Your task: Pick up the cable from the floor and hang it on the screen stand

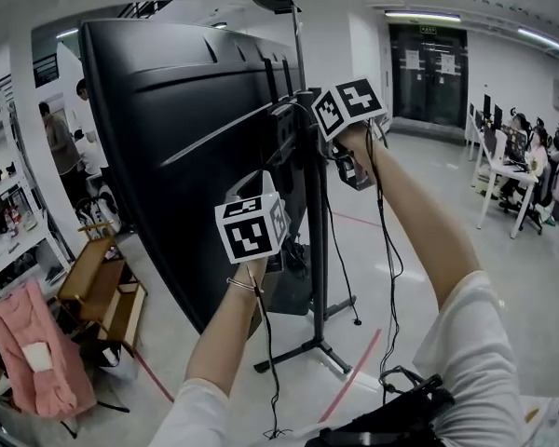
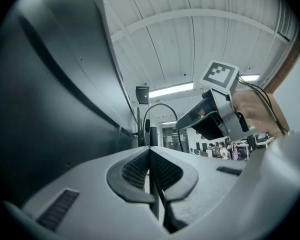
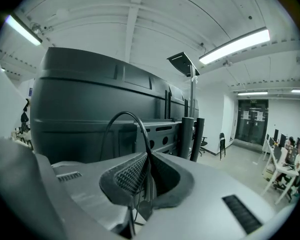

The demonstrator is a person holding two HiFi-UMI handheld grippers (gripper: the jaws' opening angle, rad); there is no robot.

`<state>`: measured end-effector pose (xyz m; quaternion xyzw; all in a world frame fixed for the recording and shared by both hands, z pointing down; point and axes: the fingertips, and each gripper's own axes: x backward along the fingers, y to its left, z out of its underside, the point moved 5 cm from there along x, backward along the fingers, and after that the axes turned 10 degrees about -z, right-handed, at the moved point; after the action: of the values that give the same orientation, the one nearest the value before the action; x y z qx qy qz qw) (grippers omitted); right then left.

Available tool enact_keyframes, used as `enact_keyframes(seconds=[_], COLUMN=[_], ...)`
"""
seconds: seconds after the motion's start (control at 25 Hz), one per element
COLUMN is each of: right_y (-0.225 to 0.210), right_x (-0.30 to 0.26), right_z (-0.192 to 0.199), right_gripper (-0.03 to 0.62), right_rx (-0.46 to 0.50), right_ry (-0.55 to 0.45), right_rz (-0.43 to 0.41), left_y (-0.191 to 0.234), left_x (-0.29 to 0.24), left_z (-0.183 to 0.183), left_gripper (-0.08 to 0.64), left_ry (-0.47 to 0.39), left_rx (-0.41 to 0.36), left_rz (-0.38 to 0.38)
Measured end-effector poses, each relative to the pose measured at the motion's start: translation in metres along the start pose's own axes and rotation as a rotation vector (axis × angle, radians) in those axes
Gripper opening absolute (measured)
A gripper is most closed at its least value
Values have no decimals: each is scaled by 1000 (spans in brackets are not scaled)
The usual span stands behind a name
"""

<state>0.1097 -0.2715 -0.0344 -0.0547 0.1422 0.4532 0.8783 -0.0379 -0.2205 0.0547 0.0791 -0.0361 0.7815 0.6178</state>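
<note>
The big black screen (image 1: pixel 168 138) is seen from behind on its black stand (image 1: pixel 317 250), whose feet rest on the floor. My right gripper (image 1: pixel 331 124) is raised against the top of the stand, shut on the black cable (image 1: pixel 388 259), which hangs down past my arm. In the right gripper view the cable (image 3: pixel 127 115) arches out of the shut right gripper (image 3: pixel 147 159). My left gripper (image 1: pixel 278 240) is lower, beside the stand's pole, and a strand of cable hangs below it. In the left gripper view the left gripper (image 2: pixel 150 156) is shut on a thin strand, with a cable loop (image 2: pixel 162 105) and the right gripper (image 2: pixel 212 116) ahead.
A wooden shelf cart (image 1: pixel 98 287) and a pink garment (image 1: pixel 33 343) stand at the left beside the screen. Red tape (image 1: pixel 354 375) runs across the floor. People sit at desks (image 1: pixel 522 166) at the far right. A black bag (image 1: pixel 391 422) lies near my feet.
</note>
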Motion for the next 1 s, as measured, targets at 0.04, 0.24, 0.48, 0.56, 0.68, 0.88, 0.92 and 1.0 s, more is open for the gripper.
enact_keyframes(seconds=[0.04, 0.24, 0.48, 0.56, 0.68, 0.88, 0.92, 1.0], right_y=[-3, -28, -54, -62, -75, -86, -86, -87], right_x=[-5, -23, -50, -60, -69, -84, -87, -92], right_z=[-6, -33, -41, -40, -39, -39, -37, -32], right_gripper=[35, 35, 35, 35, 34, 34, 34, 34], right_rx=[-7, -11, -22, -32, -45, -58, -59, -59], right_ry=[-4, 1, 24, 26, 23, -20, -25, -35], right_rz=[-1, 10, -2, 2, 16, 27, 27, 24], left_y=[1, -6, -15, -16, -17, -19, -20, -24], left_x=[-4, -25, -39, -43, -49, -63, -65, -70], left_z=[0, 0, -9, -14, -16, -8, -6, -3], left_gripper=[3, 3, 3, 3, 3, 3, 3, 3], left_ry=[3, 15, 31, 28, 32, 76, 84, 101], left_rx=[-6, -20, 7, 0, -14, -19, -16, -7], left_rz=[-6, -36, -50, -56, -69, -77, -74, -66])
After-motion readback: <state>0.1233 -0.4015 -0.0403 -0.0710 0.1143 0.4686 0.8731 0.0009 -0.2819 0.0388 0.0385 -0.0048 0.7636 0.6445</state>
